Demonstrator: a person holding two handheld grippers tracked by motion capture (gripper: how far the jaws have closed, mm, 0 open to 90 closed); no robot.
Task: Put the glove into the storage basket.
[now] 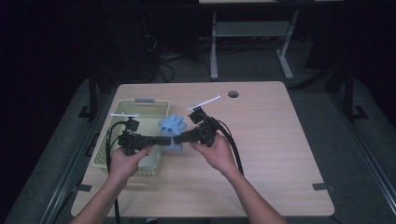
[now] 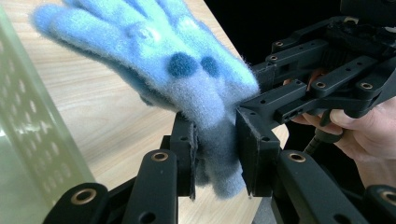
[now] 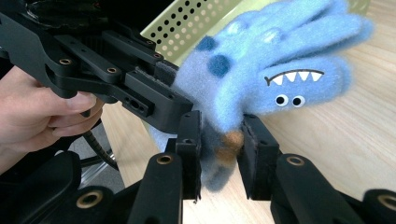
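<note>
We hold the blue glove [image 1: 173, 128] off the worktop [image 1: 261, 154], just beside the green basket [image 1: 119, 158]. Our left gripper [image 2: 217, 154] is clamped on its cuff, and our right gripper [image 3: 219, 156] pinches the same cuff from the other side. We judge the pickup done; what is left, most likely, is carrying the glove over the basket and letting go.

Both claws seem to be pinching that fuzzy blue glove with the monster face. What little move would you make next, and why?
Probably carry the blue glove sideways over the green basket just beside it. The left claw and the right claw are both shut on its cuff end, so it hangs lifted off the table with its fingers free. The basket looks like the likeliest place to put it, though that is a guess.
</note>
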